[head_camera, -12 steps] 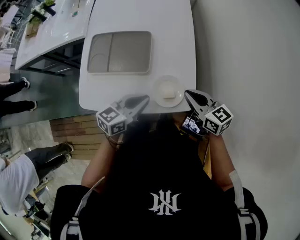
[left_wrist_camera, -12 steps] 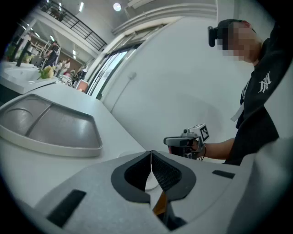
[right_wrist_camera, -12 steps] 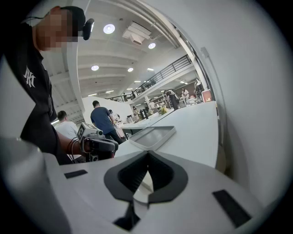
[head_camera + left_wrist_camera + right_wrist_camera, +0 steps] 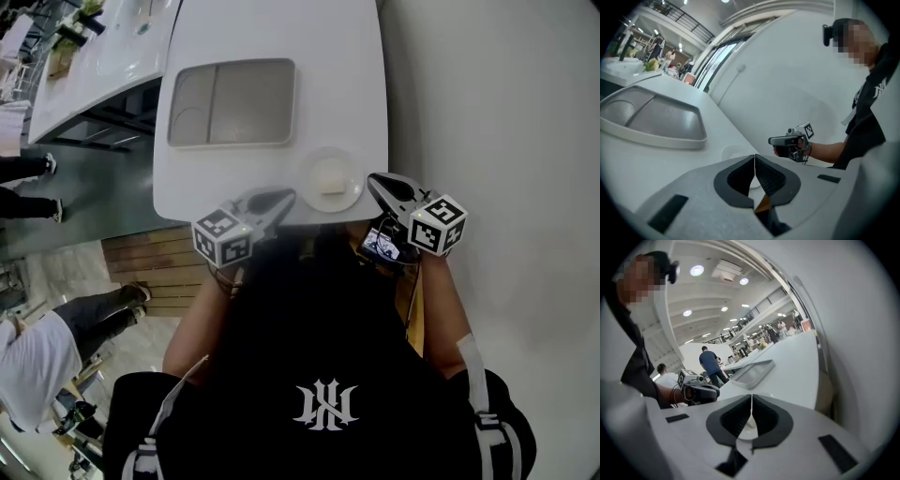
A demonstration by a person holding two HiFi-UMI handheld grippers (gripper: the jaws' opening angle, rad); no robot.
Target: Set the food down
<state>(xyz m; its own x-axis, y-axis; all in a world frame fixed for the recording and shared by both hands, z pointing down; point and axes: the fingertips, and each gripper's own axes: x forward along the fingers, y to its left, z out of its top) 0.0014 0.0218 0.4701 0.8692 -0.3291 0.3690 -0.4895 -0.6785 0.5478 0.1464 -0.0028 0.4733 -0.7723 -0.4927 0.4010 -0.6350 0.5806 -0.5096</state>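
A small white plate (image 4: 308,184) sits at the near edge of the white table (image 4: 347,84), with a pale block of food (image 4: 331,175) lying on it. My left gripper (image 4: 289,196) hovers just left of the plate, jaws shut and empty. My right gripper (image 4: 373,180) hangs just right of the plate, also shut with nothing held. In the left gripper view the jaws (image 4: 754,157) meet in a thin line, and the right gripper (image 4: 790,140) shows beyond them. The right gripper view shows its jaws (image 4: 751,397) closed, with the left gripper (image 4: 696,389) to their left.
A grey two-compartment tray (image 4: 232,101) lies empty farther back on the table; it also appears as the tray (image 4: 651,117) and the tray (image 4: 754,371). A white wall (image 4: 506,141) runs along the right. People stand on the floor at the left (image 4: 56,347).
Both grippers stay shut beside the plate. The head view has shifted slightly, and a bystander's legs at the left have moved.
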